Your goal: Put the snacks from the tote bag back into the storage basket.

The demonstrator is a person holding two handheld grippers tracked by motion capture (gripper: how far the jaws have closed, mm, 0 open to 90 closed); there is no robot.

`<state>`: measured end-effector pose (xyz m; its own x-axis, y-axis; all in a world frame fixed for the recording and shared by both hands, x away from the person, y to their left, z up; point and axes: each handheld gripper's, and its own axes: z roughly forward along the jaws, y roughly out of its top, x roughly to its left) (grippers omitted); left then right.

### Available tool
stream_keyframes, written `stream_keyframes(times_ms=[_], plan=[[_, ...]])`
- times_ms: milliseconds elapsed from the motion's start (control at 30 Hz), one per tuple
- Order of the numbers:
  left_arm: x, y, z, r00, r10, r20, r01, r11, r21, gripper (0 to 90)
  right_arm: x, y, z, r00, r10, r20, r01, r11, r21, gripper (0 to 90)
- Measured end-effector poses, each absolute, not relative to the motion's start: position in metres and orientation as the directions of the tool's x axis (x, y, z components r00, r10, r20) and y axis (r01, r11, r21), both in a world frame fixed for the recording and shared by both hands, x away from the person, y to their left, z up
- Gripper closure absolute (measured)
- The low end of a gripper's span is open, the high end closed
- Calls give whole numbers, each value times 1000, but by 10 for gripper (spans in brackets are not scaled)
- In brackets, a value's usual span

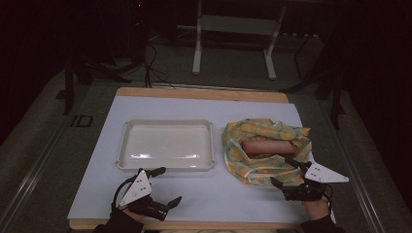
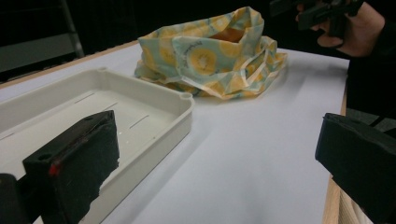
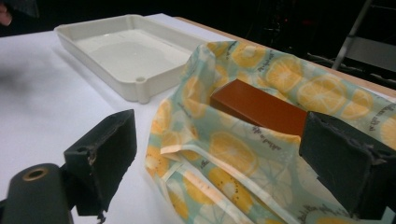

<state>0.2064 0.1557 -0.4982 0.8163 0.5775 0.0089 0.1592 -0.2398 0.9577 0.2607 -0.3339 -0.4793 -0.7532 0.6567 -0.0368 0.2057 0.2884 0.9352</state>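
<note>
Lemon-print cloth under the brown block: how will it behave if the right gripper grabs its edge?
Likely floppy: the lemon-print cloth lies in soft crumpled folds, so a pinched edge would probably lift and drape, not raise the whole piece. The brown block rests in it and may slide or tumble as the fabric rises. The right gripper, open at the near hem, probably needs a fold to pinch.

White table (image 1: 204,194) mid-frame. A shallow white tray (image 1: 165,145) sits center-left, and right of it there's a yellow citrus-print cloth (image 1: 265,145) bunched around a brown block (image 1: 268,147). Lower left, the left gripper (image 1: 163,187) hangs jaws apart just below the tray. Lower right, the right gripper (image 1: 286,172) is spread wide at the cloth's near edge.
</note>
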Motion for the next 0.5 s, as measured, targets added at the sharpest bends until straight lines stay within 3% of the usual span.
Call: stream_keyframes(times_ms=[367,500], plan=[[185,152,-492,799,601,15,178,-259,949,0,272,-337,-467,-787,616,-34,190,295,936,112],[177,156,-491,788,615,24,181,-269,946,0,275,-338,-461,-841,539,-46,173,350,921,126]])
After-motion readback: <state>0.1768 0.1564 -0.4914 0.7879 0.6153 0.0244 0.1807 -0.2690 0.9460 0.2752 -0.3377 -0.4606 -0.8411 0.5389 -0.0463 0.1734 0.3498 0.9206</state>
